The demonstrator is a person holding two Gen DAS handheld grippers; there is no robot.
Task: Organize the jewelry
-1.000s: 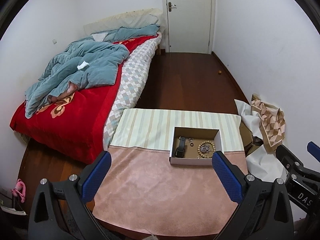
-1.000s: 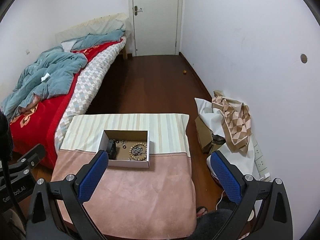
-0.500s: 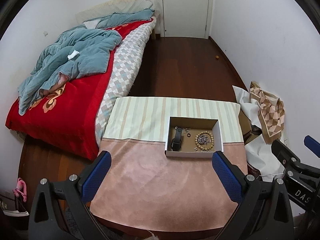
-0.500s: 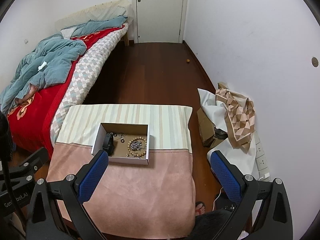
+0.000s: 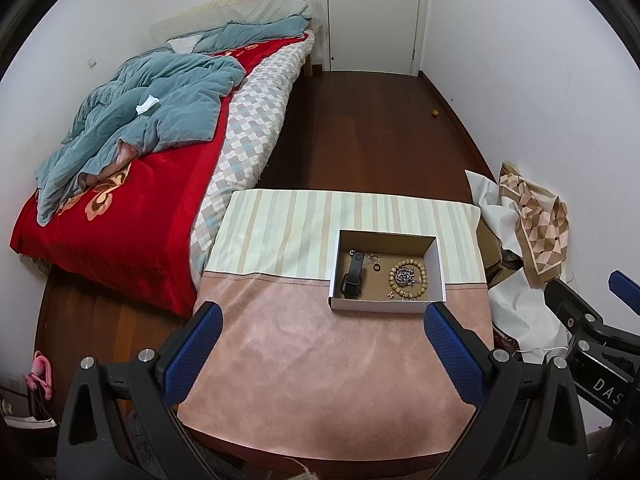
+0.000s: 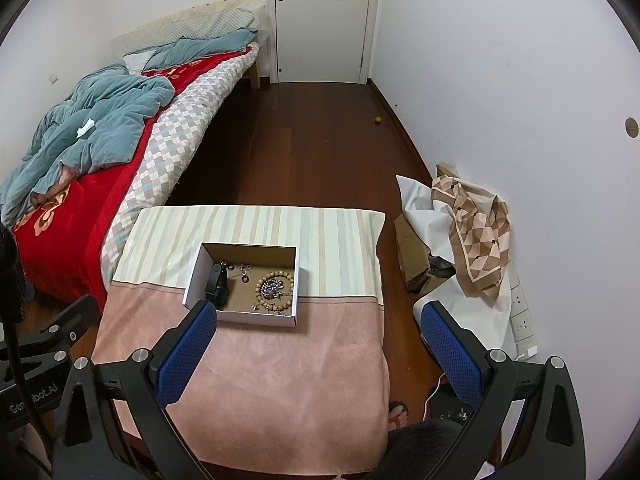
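Counter draped in pink and striped cloth carries a shallow white cardboard box at its far right, holding a black watch left of a wooden bead bracelet. Left tongs and right tongs both gape wide, empty, near the box.

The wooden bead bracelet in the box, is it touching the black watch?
Apart. The left wrist view shows bare box floor and a small ring between the bead bracelet and the black watch.
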